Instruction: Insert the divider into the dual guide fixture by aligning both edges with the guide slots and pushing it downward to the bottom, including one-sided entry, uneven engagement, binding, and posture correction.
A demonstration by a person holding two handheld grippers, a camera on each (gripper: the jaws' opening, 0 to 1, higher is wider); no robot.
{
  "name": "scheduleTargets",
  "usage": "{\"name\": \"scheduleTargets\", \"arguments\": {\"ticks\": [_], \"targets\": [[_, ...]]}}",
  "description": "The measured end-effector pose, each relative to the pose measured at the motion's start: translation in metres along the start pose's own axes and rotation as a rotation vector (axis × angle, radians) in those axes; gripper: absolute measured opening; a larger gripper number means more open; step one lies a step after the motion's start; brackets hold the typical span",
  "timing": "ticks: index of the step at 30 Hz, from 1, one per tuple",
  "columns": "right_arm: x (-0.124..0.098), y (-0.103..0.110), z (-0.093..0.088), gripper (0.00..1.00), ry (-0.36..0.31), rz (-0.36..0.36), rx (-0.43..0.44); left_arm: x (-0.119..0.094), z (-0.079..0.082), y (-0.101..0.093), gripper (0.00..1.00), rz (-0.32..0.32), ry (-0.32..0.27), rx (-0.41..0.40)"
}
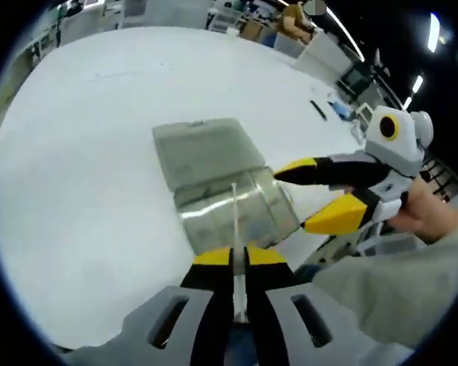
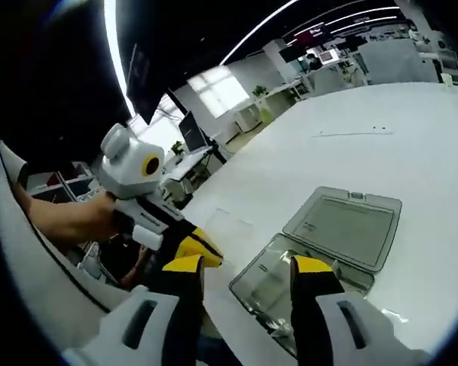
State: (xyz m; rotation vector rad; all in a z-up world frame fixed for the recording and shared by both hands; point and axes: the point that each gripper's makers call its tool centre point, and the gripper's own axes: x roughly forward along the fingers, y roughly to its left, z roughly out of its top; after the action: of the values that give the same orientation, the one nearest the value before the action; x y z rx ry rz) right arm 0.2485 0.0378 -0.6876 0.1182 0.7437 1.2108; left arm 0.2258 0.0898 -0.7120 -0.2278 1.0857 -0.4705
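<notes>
A clear plastic fixture box [image 1: 240,213] lies on the white table with its hinged lid [image 1: 202,152] folded open behind it. My left gripper [image 1: 238,258] is shut on a thin clear divider [image 1: 234,217], seen edge-on and standing up over the box's near side. My right gripper [image 1: 304,197] comes in from the right, open, with its jaws beside the box's right wall. In the right gripper view the open right gripper [image 2: 248,267] frames the box [image 2: 278,282] and lid [image 2: 343,225]. There the left gripper [image 2: 198,248] sits at the left, and the faint divider [image 2: 225,225] hangs above the table.
The white table [image 1: 84,152] stretches wide to the left and beyond the box. A dark pen-like item [image 1: 318,109] lies at its far right. A person's hand [image 1: 427,210] and grey sleeve [image 1: 397,293] sit at the right. Desks and monitors [image 2: 191,133] stand past the table edge.
</notes>
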Motion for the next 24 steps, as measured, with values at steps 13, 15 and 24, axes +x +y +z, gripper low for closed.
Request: {"name": "scheduleTargets", "arguments": {"ticks": [13, 15, 24], "targets": [[-0.002, 0.011, -0.01, 0.55, 0.032, 0.04, -0.214, -0.006, -0.006, 0.011, 0.0, 0.032, 0.03, -0.064], [-0.002, 0.011, -0.011, 0.57, 0.038, 0.045, -0.247, -0.005, -0.006, 0.011, 0.0, 0.035, 0.034, -0.073], [-0.006, 0.013, -0.014, 0.6, 0.063, 0.075, -0.347, -0.004, -0.004, 0.012, 0.0, 0.055, 0.043, -0.104]]}}
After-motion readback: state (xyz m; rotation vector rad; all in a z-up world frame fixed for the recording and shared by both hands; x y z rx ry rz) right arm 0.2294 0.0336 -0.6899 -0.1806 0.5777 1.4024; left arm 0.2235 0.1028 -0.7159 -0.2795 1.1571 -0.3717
